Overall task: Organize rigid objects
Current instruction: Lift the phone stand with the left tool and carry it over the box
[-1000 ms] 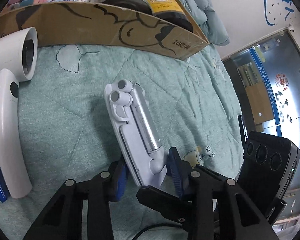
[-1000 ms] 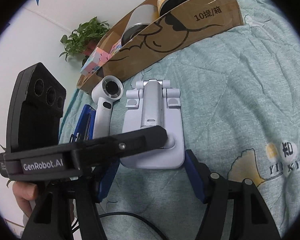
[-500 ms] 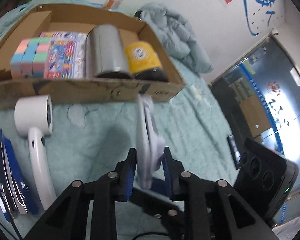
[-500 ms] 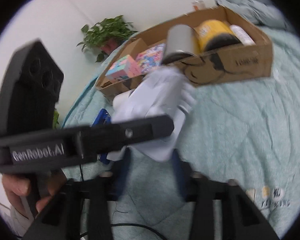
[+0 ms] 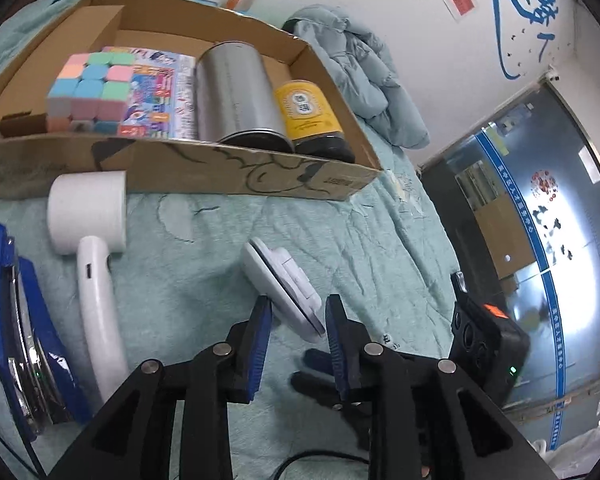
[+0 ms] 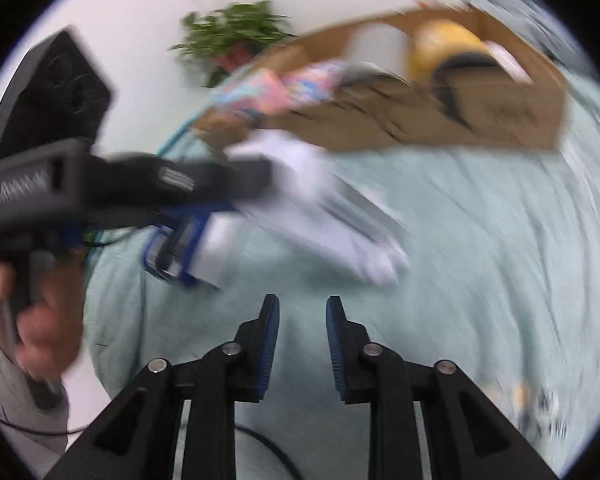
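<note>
Since a second ago: stand (image 5: 284,288) was flat on the bed (image 5: 204,248) with both grippers at its near end. Now it is up off the quilt, tilted on edge, near end between the left gripper's (image 5: 296,320) pads. Right gripper (image 6: 302,320) has let go and backed away.

Handling, my read: white plastic with a metal arm, stiff, light, smooth faces, so liable to slip. The hinged arm could swing, so I'd grip the flat base plate across its thin edges, not the arm.

Left gripper: narrow, jaws opening a little. The stand sits wedged slantwise between the pads and hangs clear of the bed, so I judge it held, though not squarely.

Right gripper: nearly closed, slim gap, nothing in it. That view is badly smeared.

Box (image 5: 228,172) lies beyond, already part full.
</note>
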### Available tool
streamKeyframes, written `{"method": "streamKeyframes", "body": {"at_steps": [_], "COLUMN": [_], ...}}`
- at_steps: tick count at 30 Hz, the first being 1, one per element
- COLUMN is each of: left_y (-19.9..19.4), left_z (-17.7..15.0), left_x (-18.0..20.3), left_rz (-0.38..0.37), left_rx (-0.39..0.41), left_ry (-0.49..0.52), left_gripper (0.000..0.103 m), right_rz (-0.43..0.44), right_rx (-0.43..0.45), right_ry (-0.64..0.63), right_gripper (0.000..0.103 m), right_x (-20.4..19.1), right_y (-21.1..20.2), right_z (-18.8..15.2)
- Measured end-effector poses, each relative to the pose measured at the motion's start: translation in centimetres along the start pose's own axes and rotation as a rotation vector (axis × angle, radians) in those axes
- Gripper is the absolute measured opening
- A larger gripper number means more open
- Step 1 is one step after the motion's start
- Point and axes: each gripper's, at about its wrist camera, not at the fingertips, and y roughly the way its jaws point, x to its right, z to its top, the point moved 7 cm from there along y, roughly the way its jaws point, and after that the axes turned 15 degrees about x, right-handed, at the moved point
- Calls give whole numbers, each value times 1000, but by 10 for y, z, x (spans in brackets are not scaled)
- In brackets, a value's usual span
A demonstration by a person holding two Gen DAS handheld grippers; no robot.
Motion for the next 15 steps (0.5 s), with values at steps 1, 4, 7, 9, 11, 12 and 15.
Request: {"method": "streamKeyframes", "body": {"at_steps": [1,4,7,9,11,12,15], "left_y": [0,1,6,7,7,8,10], "left_z": [-1,-1,1,2,2,1,-5], "left_x": [-5,-19,-29,-32,-36,-39,-46], "left_rz": [5,26,42,51,72,77,124], "left_rx": [-3,-14,-19,-21,-19,-22,-44], "left_ry": [-13,-48,-75,-75,-59,-66,-59], "left_gripper": [29,44,44,36,31,31,31], "right_rz": [-10,-26,-36,-77,-107,-111,-125], "right_rx": [-2,22,81,111,123,122,75], "right_ry": [36,139,78,-1,3,12,8], "right_gripper": [31,45,55,60,60,60,53], "right_x": [8,24,14,7,7,10,18], "right_y": [-1,-6,-10,-5,5,11,30], "right_z": [-4,-6,7,20,30,34,37]}}
